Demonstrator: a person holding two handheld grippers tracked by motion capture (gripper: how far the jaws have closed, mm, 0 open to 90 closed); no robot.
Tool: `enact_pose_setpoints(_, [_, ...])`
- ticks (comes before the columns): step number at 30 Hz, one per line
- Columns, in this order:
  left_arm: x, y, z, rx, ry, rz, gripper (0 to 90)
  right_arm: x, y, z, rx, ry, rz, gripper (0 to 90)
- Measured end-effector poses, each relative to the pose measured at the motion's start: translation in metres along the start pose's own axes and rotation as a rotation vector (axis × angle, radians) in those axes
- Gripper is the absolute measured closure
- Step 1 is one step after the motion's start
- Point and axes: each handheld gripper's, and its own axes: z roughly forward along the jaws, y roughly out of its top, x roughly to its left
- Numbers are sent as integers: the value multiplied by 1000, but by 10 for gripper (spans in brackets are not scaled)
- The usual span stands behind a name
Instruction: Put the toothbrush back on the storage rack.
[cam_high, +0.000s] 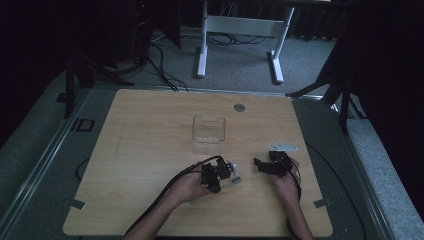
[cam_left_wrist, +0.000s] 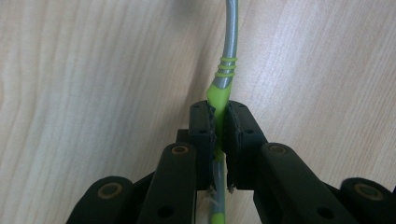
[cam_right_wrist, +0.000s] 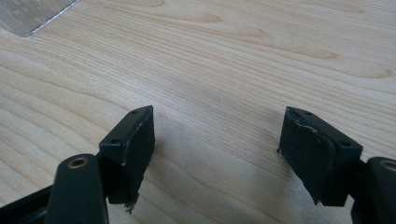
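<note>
Left gripper view has my left tongs clamped on the green-handled utensil lying on the desk, right tongs wide open and empty, so lifting it toward the clear container remains.

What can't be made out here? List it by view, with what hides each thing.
- Left gripper view: the green-and-grey tool clamped in the left hand-held gripper is cut off by the top edge; its working end is unseen.
- High view: that tool is too small and dim to identify.
- Right gripper view: the clear container is cut off at the corner.
</note>
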Motion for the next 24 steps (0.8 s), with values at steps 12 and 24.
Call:
enact_pose_setpoints(12, [9, -5, -16, -60, 12, -49, 819, 0, 0, 0, 0, 0, 0, 266])
enact_pose_setpoints(24, [14, -8, -23, -94, 34, -79, 818, 0, 0, 0, 0, 0, 0, 266])
